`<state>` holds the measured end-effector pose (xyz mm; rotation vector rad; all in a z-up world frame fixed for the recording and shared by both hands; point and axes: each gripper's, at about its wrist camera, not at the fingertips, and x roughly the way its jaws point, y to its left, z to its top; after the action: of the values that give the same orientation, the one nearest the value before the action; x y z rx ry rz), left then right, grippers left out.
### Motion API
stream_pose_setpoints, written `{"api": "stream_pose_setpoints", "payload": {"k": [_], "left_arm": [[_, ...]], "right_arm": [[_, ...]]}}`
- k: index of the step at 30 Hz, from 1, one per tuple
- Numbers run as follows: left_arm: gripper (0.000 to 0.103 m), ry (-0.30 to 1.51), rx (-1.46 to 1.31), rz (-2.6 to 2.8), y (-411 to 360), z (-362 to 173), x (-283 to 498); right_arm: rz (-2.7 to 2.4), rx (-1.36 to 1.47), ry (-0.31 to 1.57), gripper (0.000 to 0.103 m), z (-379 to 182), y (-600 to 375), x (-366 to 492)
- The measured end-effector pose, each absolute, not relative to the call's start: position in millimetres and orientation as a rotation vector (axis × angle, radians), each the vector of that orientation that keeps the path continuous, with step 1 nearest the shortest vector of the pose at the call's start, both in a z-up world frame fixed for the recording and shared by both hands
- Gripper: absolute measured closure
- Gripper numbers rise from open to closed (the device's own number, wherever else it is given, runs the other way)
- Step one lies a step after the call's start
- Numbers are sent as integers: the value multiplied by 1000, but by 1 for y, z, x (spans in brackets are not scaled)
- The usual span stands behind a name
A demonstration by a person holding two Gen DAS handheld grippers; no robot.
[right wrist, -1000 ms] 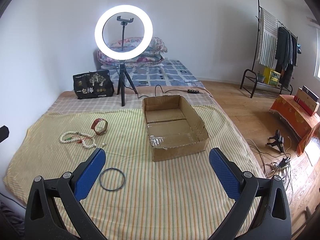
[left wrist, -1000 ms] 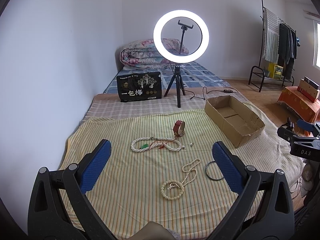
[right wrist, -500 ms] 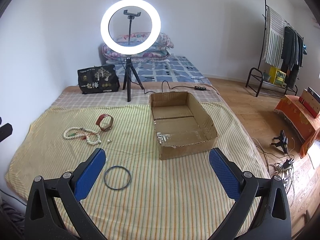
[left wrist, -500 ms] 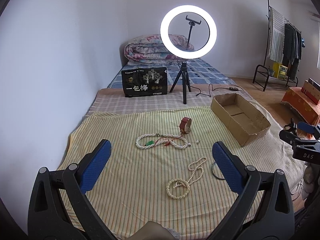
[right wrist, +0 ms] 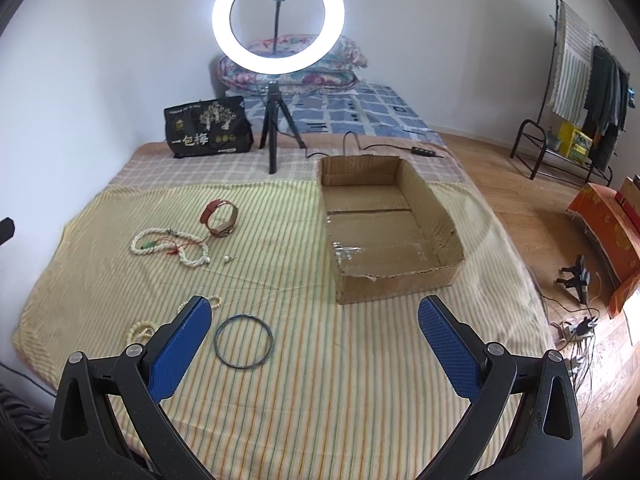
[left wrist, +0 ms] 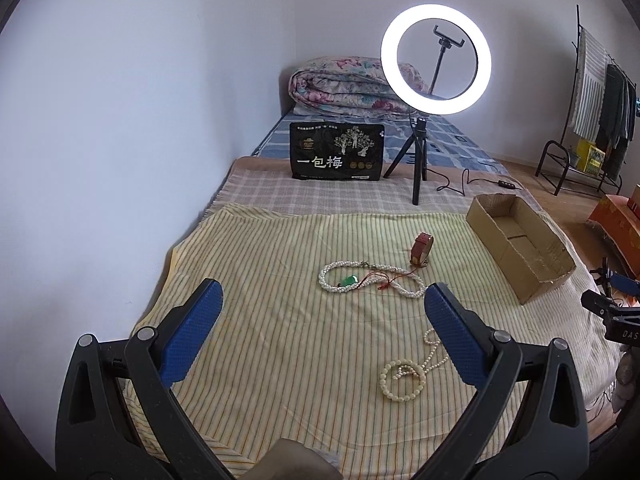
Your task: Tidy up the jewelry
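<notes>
Jewelry: necklace (left wrist: 370,278), watch (left wrist: 421,249), bead string (left wrist: 404,372), bangle (right wrist: 243,341) lie on striped cloth (right wrist: 288,380), none in cardboard box (right wrist: 384,232) | step: probably first pick | left gripper (left wrist: 322,332), right gripper (right wrist: 314,344) both wide, empty | next: likely lower onto bangle | room: free around, box wall near.

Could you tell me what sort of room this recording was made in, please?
Most likely a bedroom in a home, set up for filming. A folded floral quilt lies at the far end of the bed, a clothes rack with hanging garments stands by the wall, and a lit ring light sits on a tripod.
</notes>
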<state>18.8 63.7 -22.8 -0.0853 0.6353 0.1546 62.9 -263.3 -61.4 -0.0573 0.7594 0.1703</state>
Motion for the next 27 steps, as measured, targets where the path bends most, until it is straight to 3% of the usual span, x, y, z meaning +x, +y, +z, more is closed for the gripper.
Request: {"api": "stream_pose_setpoints", "payload": {"k": [6, 9, 17, 19, 27], "left_arm": [[1, 660, -85, 128, 77, -33, 23], [3, 680, -85, 110, 80, -38, 25], [43, 823, -103, 4, 70, -66, 41], [49, 884, -117, -31, 65, -78, 45], [67, 1130, -177, -141, 39, -134, 69]], "right_arm": [[236, -117, 760, 1, -75, -246, 66], [268, -198, 760, 6, -87, -234, 65], [387, -263, 869, 26, -112, -225, 78], [408, -259, 930, 35, -122, -224, 86], [422, -261, 1076, 51, -150, -228, 104]]}}
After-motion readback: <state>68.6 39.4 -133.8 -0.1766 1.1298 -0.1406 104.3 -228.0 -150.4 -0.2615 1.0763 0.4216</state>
